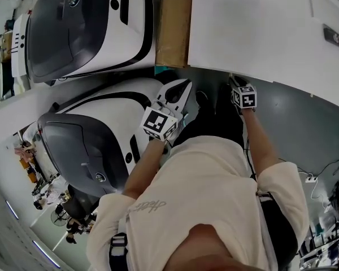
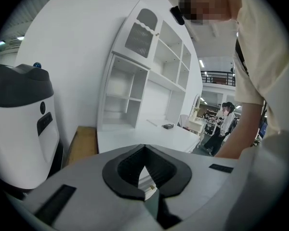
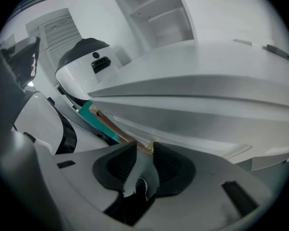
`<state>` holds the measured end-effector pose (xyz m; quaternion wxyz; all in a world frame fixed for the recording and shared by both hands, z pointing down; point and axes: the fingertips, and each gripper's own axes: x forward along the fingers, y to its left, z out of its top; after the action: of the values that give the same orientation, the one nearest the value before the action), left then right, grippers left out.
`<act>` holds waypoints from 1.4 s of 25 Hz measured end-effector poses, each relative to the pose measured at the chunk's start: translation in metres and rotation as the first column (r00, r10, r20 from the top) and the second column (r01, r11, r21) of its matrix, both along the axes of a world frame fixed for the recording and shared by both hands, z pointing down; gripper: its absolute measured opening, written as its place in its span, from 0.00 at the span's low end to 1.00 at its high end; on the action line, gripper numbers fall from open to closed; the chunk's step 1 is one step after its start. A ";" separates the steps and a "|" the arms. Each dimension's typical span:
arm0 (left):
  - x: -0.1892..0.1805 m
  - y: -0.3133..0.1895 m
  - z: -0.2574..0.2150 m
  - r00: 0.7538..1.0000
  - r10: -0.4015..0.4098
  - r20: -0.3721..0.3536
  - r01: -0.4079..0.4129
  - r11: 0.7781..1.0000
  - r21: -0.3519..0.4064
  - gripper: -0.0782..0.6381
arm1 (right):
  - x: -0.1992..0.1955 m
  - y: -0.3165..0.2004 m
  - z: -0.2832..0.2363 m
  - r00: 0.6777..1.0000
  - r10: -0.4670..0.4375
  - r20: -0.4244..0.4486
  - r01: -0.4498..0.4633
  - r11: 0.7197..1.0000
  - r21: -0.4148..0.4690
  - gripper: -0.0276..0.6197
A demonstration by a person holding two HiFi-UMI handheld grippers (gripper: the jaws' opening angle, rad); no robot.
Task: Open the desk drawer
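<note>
White covers nearly everything: the counter, the shelf unit standing on it, and two hooded machines, each with a round emblem too small to read. Script lettering on the person's cream shirt is also illegible. A small dark device lies on the counter. The drawer sits under the counter's front edge, just beyond the right gripper. Its jaws stand apart, and a small tan piece, possibly the drawer's knob, shows between their tips. The left gripper holds nothing, its jaws meeting at the tips.
</note>
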<state>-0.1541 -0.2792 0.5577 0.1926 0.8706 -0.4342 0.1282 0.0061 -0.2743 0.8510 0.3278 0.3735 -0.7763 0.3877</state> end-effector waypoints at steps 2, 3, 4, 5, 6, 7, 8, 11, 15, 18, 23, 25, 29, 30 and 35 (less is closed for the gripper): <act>-0.005 -0.002 0.002 1.000 -0.008 0.003 0.008 1.000 -0.006 0.11 | -0.001 -0.001 0.009 0.999 0.035 0.001 -0.035 0.999 -0.030 0.21; -0.007 -0.002 0.004 1.000 -0.011 0.004 0.011 1.000 -0.012 0.11 | 0.000 -0.003 0.014 0.998 0.065 0.001 -0.065 0.997 -0.045 0.21; -0.010 -0.002 0.006 1.000 -0.013 0.005 0.013 1.000 -0.018 0.11 | 0.001 -0.005 0.019 0.995 0.098 -0.001 -0.098 0.994 -0.058 0.21; -0.012 -0.002 0.008 1.000 -0.014 0.006 0.015 1.000 -0.025 0.11 | 0.002 -0.006 0.022 0.992 0.126 -0.007 -0.126 0.990 -0.067 0.21; -0.013 -0.002 0.011 1.000 -0.016 0.007 0.016 0.999 -0.031 0.11 | 0.003 -0.008 0.026 0.989 0.145 -0.014 -0.145 0.987 -0.074 0.21; -0.014 -0.002 0.013 1.000 -0.017 0.008 0.017 0.999 -0.037 0.11 | 0.003 -0.009 0.029 0.987 0.156 -0.022 -0.158 0.984 -0.081 0.21; -0.015 -0.003 0.015 1.000 -0.018 0.010 0.019 0.999 -0.043 0.11 | 0.003 -0.011 0.032 0.986 0.165 -0.027 -0.167 0.982 -0.090 0.21; -0.018 -0.003 0.019 1.000 -0.021 0.010 0.021 0.998 -0.054 0.11 | -0.001 -0.013 0.043 0.980 0.198 -0.021 -0.199 0.971 -0.133 0.21; -0.020 -0.002 0.025 1.000 -0.018 -0.001 0.018 0.997 -0.069 0.11 | -0.004 -0.014 0.051 0.976 0.212 -0.042 -0.216 0.961 -0.173 0.21; -0.023 -0.005 0.029 1.000 -0.021 -0.005 0.020 0.997 -0.074 0.11 | -0.008 -0.018 0.049 0.974 0.223 -0.052 -0.228 0.956 -0.183 0.18; -0.029 -0.004 0.029 1.000 -0.026 -0.012 0.025 0.997 -0.070 0.11 | -0.010 -0.017 0.051 0.964 0.263 -0.034 -0.264 0.944 -0.198 0.17; -0.031 -0.002 0.028 0.999 -0.028 -0.015 0.027 0.997 -0.069 0.11 | -0.009 -0.016 0.050 0.965 0.259 -0.036 -0.261 0.945 -0.199 0.17; -0.036 0.003 0.025 1.000 -0.022 -0.018 0.021 0.998 -0.064 0.11 | -0.008 -0.015 0.049 0.966 0.255 -0.050 -0.260 0.944 -0.204 0.17; -0.037 0.005 0.024 1.000 -0.022 -0.020 0.020 0.998 -0.061 0.11 | -0.009 -0.015 0.049 0.966 0.252 -0.053 -0.257 0.944 -0.205 0.17; -0.043 0.014 0.021 1.000 -0.009 -0.025 0.008 0.999 -0.045 0.11 | -0.010 -0.011 0.049 0.964 0.259 -0.066 -0.267 0.940 -0.213 0.17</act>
<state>-0.1970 -0.2654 0.5790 0.2180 0.8658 -0.4325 0.1259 -0.0044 -0.2856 0.8999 0.3268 0.4425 -0.6655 0.5045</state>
